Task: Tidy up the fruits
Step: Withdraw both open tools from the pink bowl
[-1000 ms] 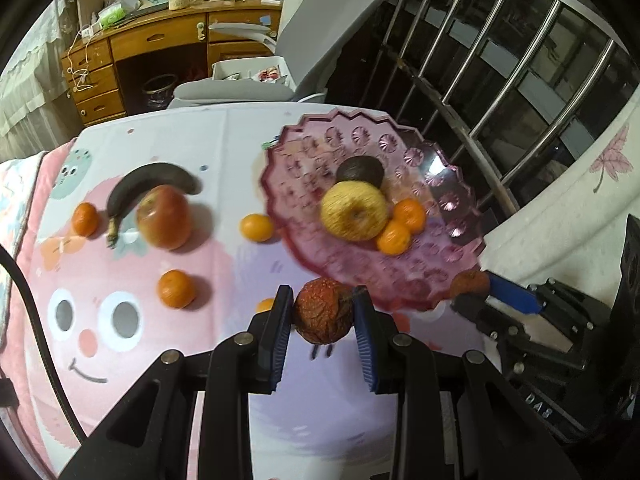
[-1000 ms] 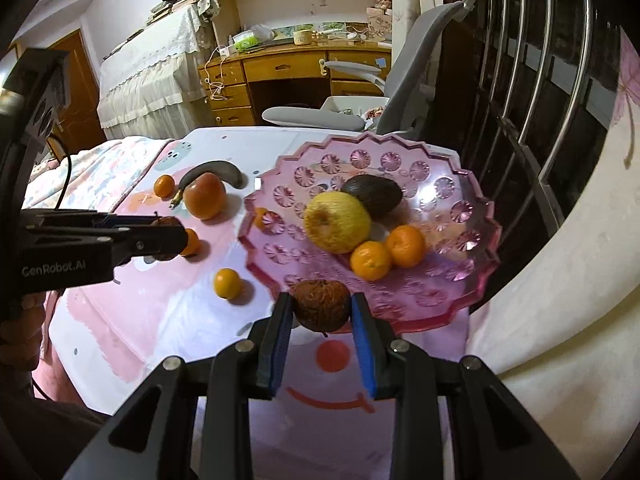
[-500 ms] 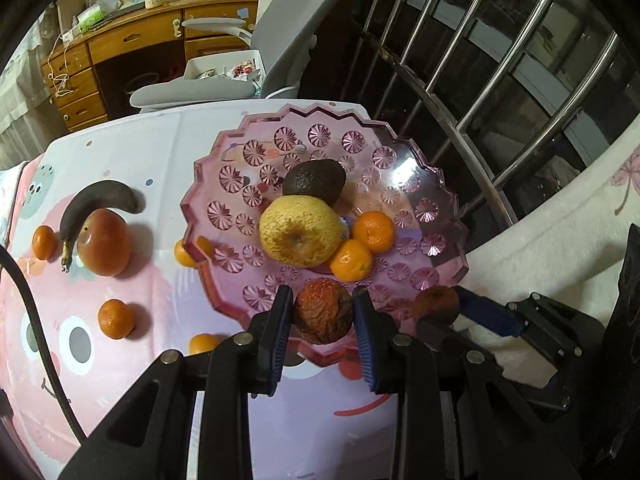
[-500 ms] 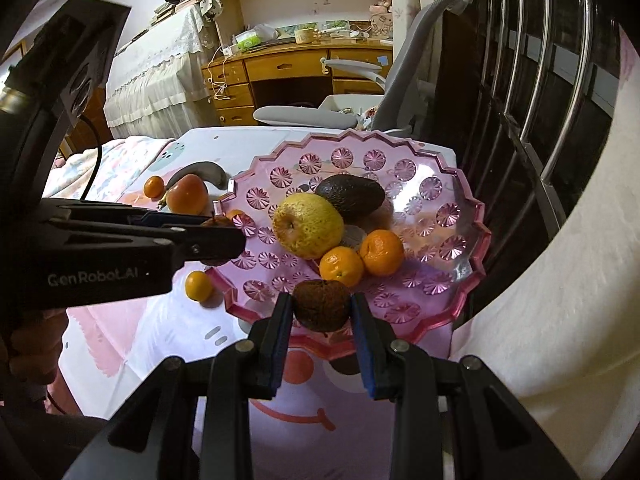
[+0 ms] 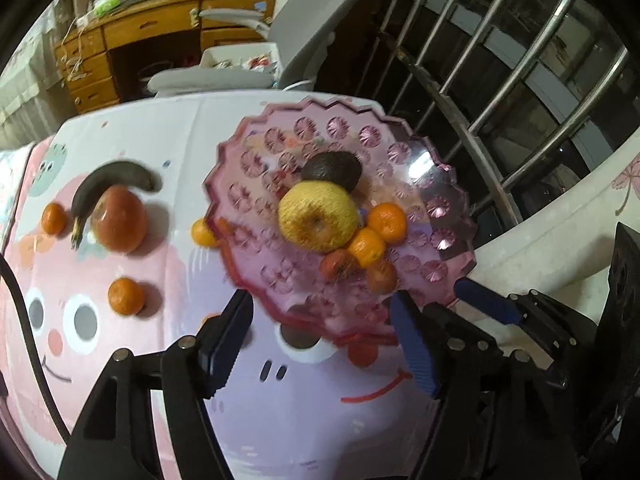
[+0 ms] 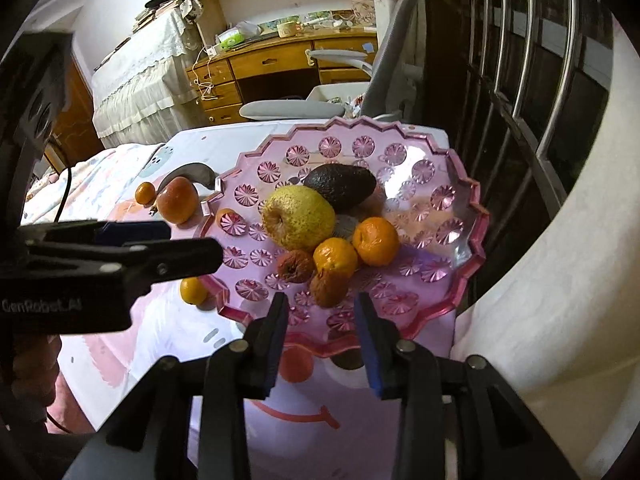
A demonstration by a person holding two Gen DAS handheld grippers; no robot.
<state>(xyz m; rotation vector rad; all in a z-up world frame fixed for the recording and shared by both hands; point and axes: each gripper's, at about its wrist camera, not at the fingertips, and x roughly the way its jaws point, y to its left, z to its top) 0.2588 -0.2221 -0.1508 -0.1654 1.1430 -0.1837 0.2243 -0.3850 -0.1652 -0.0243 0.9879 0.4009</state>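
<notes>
A pink glass plate (image 5: 440,184) (image 6: 452,184) holds a yellow pear (image 5: 318,216) (image 6: 298,216), an avocado (image 5: 332,168) (image 6: 340,184), two tangerines (image 5: 386,222) (image 6: 374,240) and two wrinkled brown fruits (image 5: 338,264) (image 6: 296,266) near its front rim. My left gripper (image 5: 324,344) is open and empty over the plate's near edge. My right gripper (image 6: 322,340) is open and empty just before the second wrinkled fruit (image 6: 328,288). On the cloth lie a dark banana (image 5: 116,180), a red apple (image 5: 120,220) (image 6: 176,200) and loose tangerines (image 5: 126,296) (image 6: 192,290).
The table has a pink and white cartoon cloth (image 5: 120,360). A grey office chair (image 5: 304,20) and a wooden desk (image 5: 152,32) stand behind it. Metal window bars (image 5: 500,80) and a white curved ledge (image 6: 560,280) run along the right.
Both grippers have opened and let go of their wrinkled fruits, which now lie on the plate by the tangerines. The left gripper has pulled back a little.
</notes>
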